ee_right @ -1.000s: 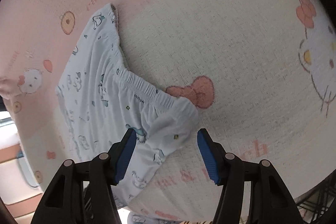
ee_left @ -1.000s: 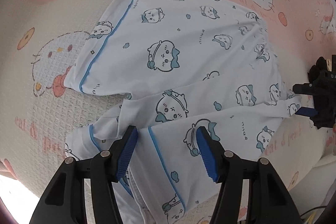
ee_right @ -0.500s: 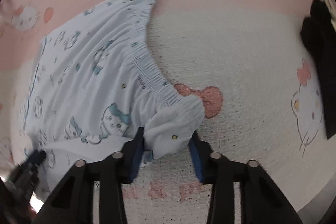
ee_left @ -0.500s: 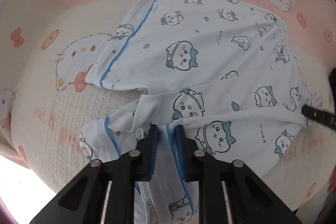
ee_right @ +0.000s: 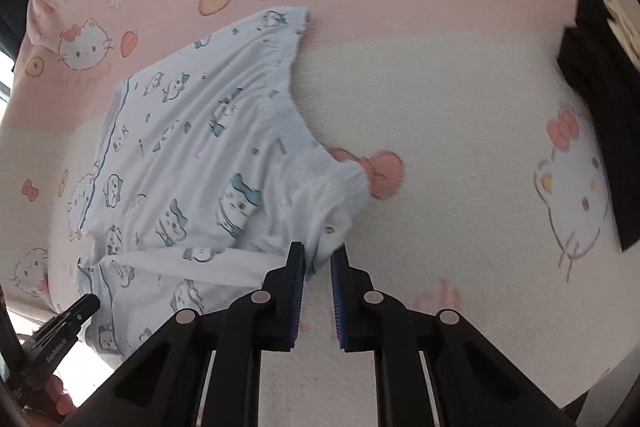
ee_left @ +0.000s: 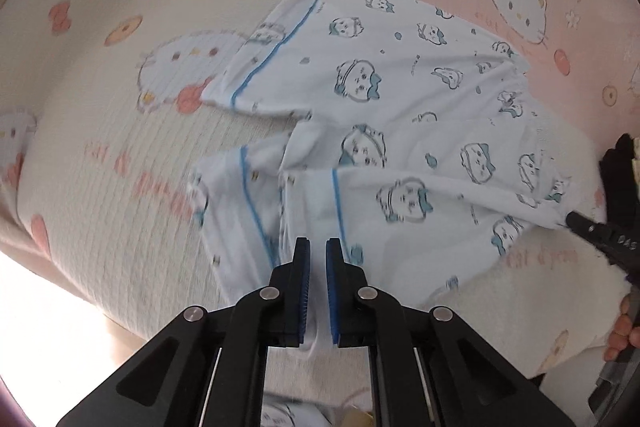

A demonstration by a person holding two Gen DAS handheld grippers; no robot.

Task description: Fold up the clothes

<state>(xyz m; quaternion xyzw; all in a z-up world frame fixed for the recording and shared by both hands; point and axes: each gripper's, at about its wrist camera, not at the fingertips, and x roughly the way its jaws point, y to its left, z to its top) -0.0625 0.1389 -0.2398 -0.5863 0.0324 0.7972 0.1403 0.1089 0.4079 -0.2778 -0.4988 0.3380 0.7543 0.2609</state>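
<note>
Since a second ago both our grippers have gone from spread wide to pinching the pale blue printed shorts (ee_left: pixel 400 107). Our left gripper (ee_left: pixel 316 259) nips the near leg hem beside its blue stripe; our right gripper (ee_right: pixel 318 263) nips the near waistband corner. The cloth between them lifts off the pink-and-cream bedspread (ee_left: pixel 100 155). Ahead of the right gripper lies bare bedspread, a black garment (ee_right: pixel 592 99) far to its right.
</note>
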